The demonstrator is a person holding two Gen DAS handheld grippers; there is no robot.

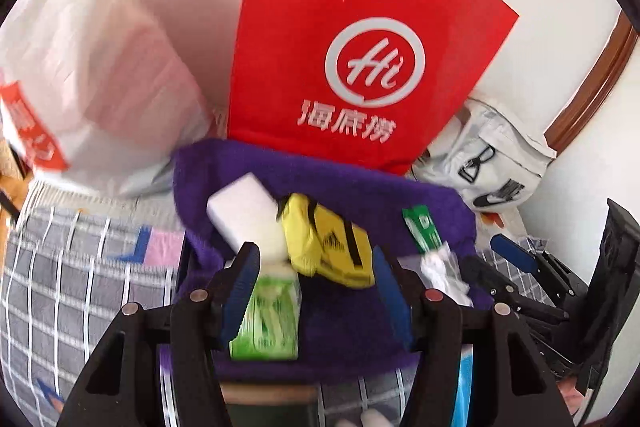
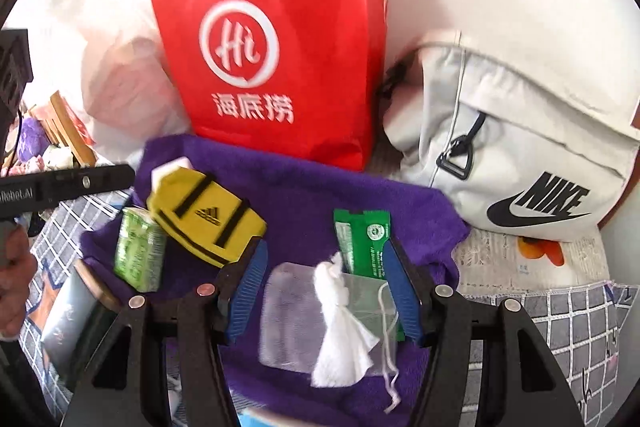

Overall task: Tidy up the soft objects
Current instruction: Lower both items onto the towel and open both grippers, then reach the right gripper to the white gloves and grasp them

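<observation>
I am holding both grippers just above the purple towel (image 2: 304, 187), which is lying spread over the checked bedsheet (image 1: 72, 267) with the small soft things gathered on it. My left gripper (image 1: 316, 263) is standing with its jaws apart and nothing pressed between them; the green tissue pack (image 1: 268, 311) and the yellow pouch (image 1: 324, 243) are showing in the gap but lying loose on the towel. My right gripper (image 2: 326, 267) is likewise apart, hanging over the clear mesh drawstring bag (image 2: 304, 319) and the crumpled white tissue (image 2: 340, 327), gripping neither.

I am judging the next step to be picking one item cleanly. To do it well I am thinking of coming down straight over a single piece, closing on its middle, and keeping the fingertips off the towel pile so the cloth is not lifting with it.

The towel is looking thick and fluffy. The white sponge block (image 1: 244, 207), at the far left of the heap, is looking firm-edged and squashy. The pouch is padded fabric with black straps; the green sachet (image 2: 364, 239) is flat and glossy, likely slippery. The mesh bag is thin and limp, its cord trailing near. Behind are standing a stiff red paper bag (image 2: 276, 39) and a soft white Nike bag (image 2: 516, 155)
</observation>
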